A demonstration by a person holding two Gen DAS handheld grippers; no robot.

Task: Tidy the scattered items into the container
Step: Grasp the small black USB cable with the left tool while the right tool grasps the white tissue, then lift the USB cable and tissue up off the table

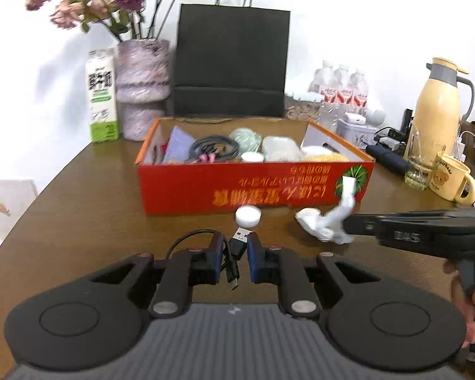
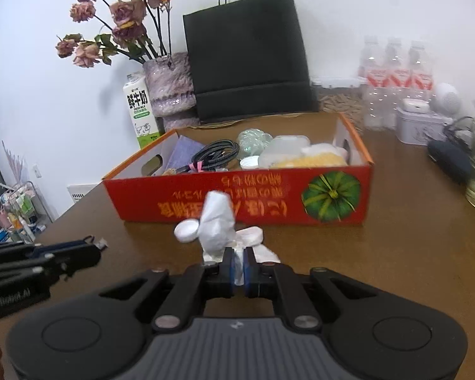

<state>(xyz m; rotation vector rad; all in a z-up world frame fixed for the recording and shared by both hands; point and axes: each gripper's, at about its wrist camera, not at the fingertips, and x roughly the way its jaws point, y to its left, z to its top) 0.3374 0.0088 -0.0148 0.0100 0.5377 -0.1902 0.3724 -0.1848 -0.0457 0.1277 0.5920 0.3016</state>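
Already most of the clutter sits inside the red cardboard box [image 1: 253, 186]: a coiled black cable, a purple pad, a greenish ball, a clear plastic tub, a white cap and something yellow fill it from end to end. Three things appear to be left on the wooden table [image 1: 95, 215], all just in front of the box's near wall.

One is the short black USB cable [image 1: 234, 253], which lies between the fingers of the left gripper [image 1: 234, 253]. Its long axis runs roughly away from the camera, with the silver USB plug pointing toward the box and the small plug pointing back at the gripper; a loop of cord curls off to the left. The jaws stand close on either side of it, but whether they actually pinch it cannot be told.

Another is the crumpled white tissue [image 2: 217, 221], clamped at its lower end in the right gripper [image 2: 237, 266], whose pads are pressed together on it. The wad stands up and leans slightly left, toward the box.

The last is a small white cap [image 1: 248, 215], lying flat between cable and tissue, touched by neither tool.

By this judgement the task is in its closing stretch.
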